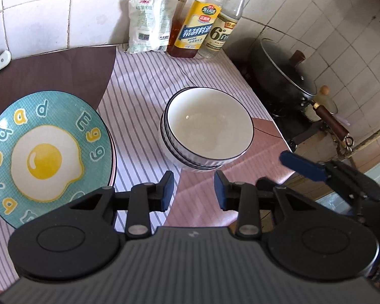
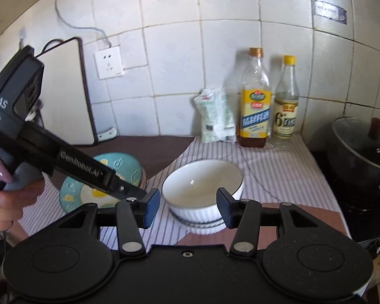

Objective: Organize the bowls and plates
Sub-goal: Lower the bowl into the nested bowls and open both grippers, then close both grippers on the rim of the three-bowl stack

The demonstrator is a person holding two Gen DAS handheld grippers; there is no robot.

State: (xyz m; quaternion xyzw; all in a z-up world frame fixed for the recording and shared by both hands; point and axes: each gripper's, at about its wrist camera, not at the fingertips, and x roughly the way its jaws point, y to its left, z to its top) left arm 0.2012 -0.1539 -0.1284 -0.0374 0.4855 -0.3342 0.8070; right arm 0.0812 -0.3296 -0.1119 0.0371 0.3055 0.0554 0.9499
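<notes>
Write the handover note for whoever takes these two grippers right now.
Left gripper: open, empty, held above the counter just short of the bowls.
Right gripper: open, empty, aimed at the bowls, not touching them.
Stack of white bowls: nested upright on the striped cloth, in front of the bottles.
Fried-egg plate: tops a plate stack to the left of the bowls, at the cloth's edge.
Done: bowls look stacked together, plates too.
Left: no loose dish in view; probably only check the stacks sit steady and back the grippers away.
</notes>
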